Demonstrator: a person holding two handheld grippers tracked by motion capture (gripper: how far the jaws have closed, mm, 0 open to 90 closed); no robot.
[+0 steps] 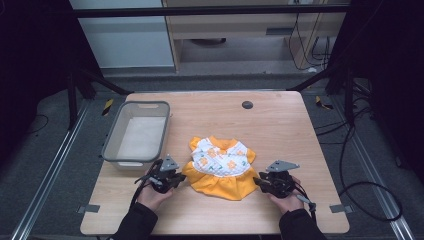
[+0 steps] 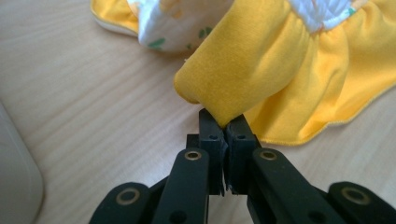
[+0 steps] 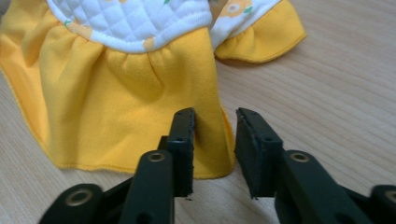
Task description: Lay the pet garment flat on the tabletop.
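Two grippers flank a small yellow dress (image 1: 219,167) lying near the table's (image 1: 280,130) near edge. Your left gripper (image 2: 223,126) pinches the skirt's left corner shut. Your right gripper (image 3: 214,140) stands open around the right hem; closing it there looks next.

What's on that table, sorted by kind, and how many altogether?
Doll-sized dress: 1
Grey basket: 1
Hand-held claws: 2, the left claw and the right claw
Round black table plug: 1
Total: 5
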